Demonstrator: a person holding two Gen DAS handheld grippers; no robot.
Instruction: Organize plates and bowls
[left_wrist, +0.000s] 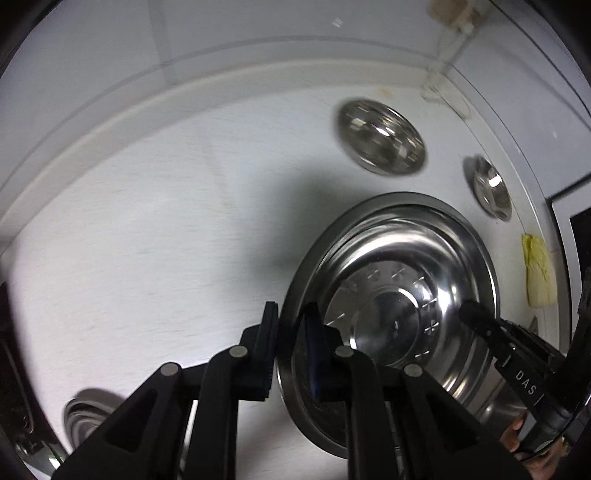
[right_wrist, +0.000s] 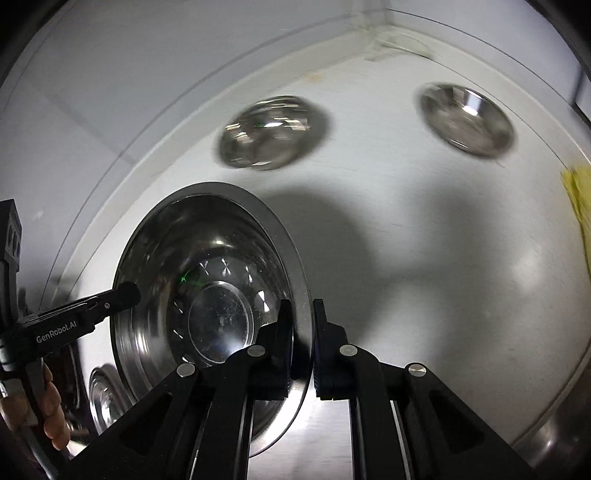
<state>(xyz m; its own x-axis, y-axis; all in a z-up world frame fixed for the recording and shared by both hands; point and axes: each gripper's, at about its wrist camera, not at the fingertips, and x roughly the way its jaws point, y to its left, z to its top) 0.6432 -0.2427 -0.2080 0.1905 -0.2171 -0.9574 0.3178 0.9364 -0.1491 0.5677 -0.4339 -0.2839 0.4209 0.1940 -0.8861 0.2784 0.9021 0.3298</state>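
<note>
A large steel bowl (left_wrist: 399, 258) with a wide flat rim hangs tilted above the white counter (left_wrist: 166, 240), held from both sides. My left gripper (left_wrist: 291, 314) is shut on its left rim, one finger outside and one inside. In the same view my right gripper (left_wrist: 471, 314) pinches the opposite rim. The right wrist view shows that bowl (right_wrist: 207, 240) with my right gripper (right_wrist: 301, 306) shut on its right rim and my left gripper (right_wrist: 127, 291) on the far rim. The bowl's shadow falls on the counter (right_wrist: 424, 258).
Two small steel bowls (left_wrist: 380, 136) (left_wrist: 487, 186) sit near the back wall, also visible as blurred bowls (right_wrist: 271, 131) (right_wrist: 467, 118). A yellow cloth (left_wrist: 537, 273) lies at the right edge. Another steel dish (left_wrist: 88, 413) lies low at the left. A person's hand (right_wrist: 53, 410) holds the left gripper.
</note>
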